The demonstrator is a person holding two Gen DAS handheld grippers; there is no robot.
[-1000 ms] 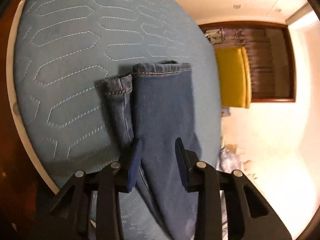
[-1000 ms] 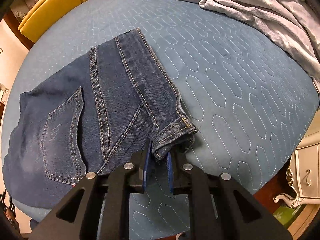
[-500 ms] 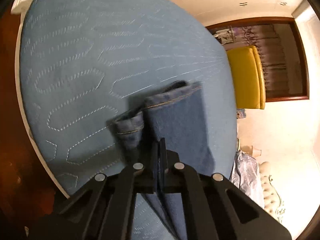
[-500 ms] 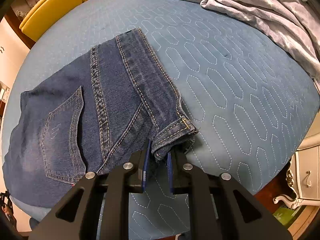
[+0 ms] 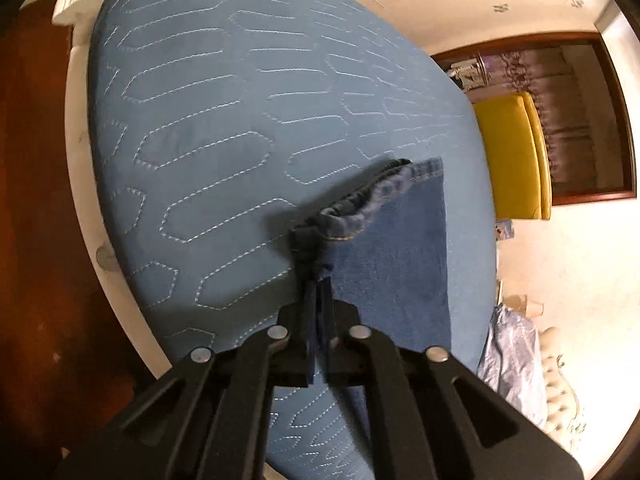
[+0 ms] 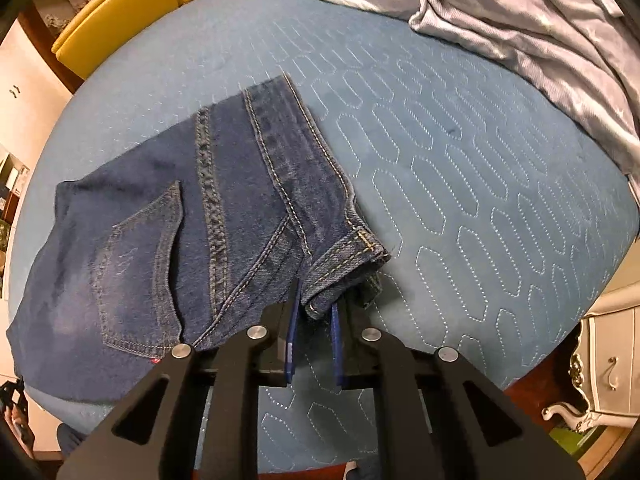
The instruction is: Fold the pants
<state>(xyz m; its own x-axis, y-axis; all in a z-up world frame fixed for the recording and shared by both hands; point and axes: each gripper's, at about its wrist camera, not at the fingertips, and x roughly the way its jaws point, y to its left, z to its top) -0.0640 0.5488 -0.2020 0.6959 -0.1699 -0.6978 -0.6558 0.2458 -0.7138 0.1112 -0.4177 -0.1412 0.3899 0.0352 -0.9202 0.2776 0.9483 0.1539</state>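
Now that my left gripper (image 5: 319, 286) has snapped closed on leg hems, cuff end of jeans (image 5: 390, 248) bunches up off blue quilted bed (image 5: 208, 128); second ago jaws stood wide either side of flat leg. My right gripper (image 6: 314, 312) unchanged, clamped on waistband corner (image 6: 344, 256), seat and back pocket (image 6: 136, 268) spread flat. Both ends gripped, so I judge lengthwise fold ready: carry hems toward waist. Risk: underlying leg slipping from pinch.

Left gripper (image 5: 319, 284) closed on pants (image 5: 384, 248).
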